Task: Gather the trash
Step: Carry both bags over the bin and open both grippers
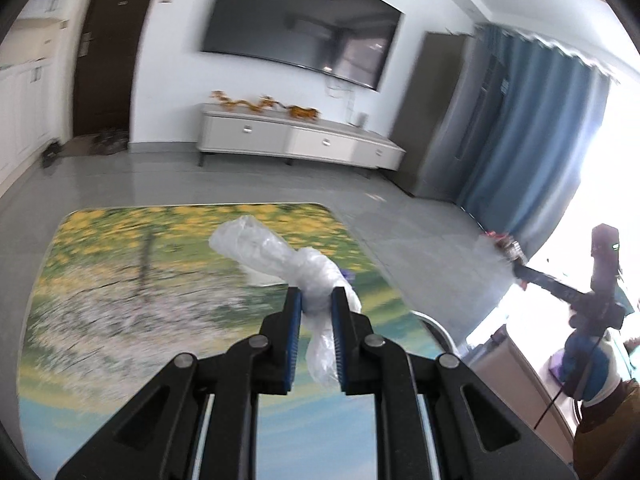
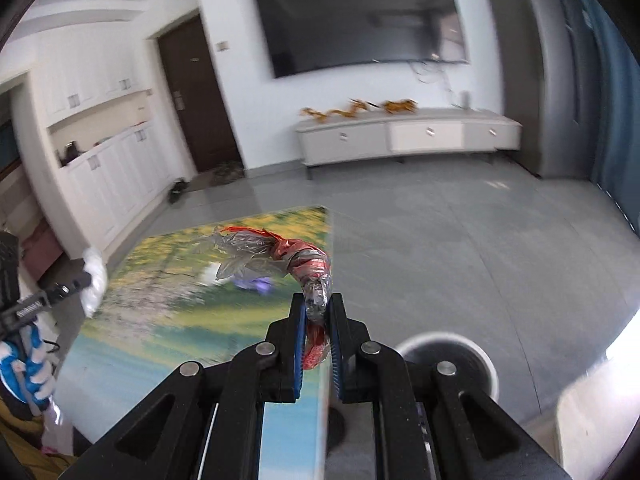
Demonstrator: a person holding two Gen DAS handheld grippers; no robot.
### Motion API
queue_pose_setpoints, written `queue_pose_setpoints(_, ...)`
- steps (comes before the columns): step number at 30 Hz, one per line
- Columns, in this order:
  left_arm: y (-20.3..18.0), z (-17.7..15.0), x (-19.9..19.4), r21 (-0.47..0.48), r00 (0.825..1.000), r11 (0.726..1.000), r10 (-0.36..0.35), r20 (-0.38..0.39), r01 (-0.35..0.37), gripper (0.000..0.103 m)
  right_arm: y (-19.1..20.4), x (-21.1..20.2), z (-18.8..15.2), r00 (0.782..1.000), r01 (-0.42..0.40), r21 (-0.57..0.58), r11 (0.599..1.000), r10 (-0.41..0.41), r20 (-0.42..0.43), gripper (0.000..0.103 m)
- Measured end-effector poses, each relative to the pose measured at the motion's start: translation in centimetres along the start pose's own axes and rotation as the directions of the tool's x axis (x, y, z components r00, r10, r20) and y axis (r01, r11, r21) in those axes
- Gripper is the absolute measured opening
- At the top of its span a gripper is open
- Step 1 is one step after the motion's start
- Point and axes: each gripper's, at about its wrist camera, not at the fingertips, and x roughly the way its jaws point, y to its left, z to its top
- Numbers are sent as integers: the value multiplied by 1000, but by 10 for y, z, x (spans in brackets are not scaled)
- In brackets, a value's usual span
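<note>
My left gripper [image 1: 316,300] is shut on a crumpled clear plastic bag [image 1: 276,256] and holds it above the table [image 1: 120,300] with the yellow-and-green landscape print. My right gripper [image 2: 318,304] is shut on a twisted red-and-silver wrapper [image 2: 296,260] and holds it over the table's right edge [image 2: 180,320]. A white scrap [image 2: 210,274] and a purple scrap [image 2: 256,284] lie on the table past both grippers. A round white bin [image 2: 452,360] stands on the floor just right of the table, below my right gripper. The right gripper with its wrapper also shows at the right of the left wrist view [image 1: 516,256].
A white TV cabinet [image 1: 296,140] stands against the far wall under a wall-mounted TV [image 1: 300,28]. Grey tiled floor [image 2: 480,240] spreads beyond the table. Blue curtains [image 1: 528,140] hang at the right. A beige box [image 2: 596,420] sits at the lower right by the bin.
</note>
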Motion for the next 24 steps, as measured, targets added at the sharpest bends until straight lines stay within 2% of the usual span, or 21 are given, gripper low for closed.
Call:
queue_pose_setpoints(7, -96, 16, 76, 139, 988, 982, -110, -109, 124, 14, -70, 16, -36, 994, 89, 125, 988, -80, -77, 11)
queue_pose_setpoints(12, -159, 16, 147, 182, 960, 961, -167, -223, 209, 14, -121, 36, -58, 983, 141, 203, 969, -113, -143, 12)
queue_pose_setpoints(17, -196, 6, 208, 169, 926, 951, -193, -324, 257, 14, -156, 63, -71, 970, 177, 247, 953, -125, -210, 13)
queue_pose_setpoints(24, -232, -8, 269, 181, 902, 942, -197, -383, 282, 16, -181, 102, -78, 951, 206, 257, 944, -132, -279, 14)
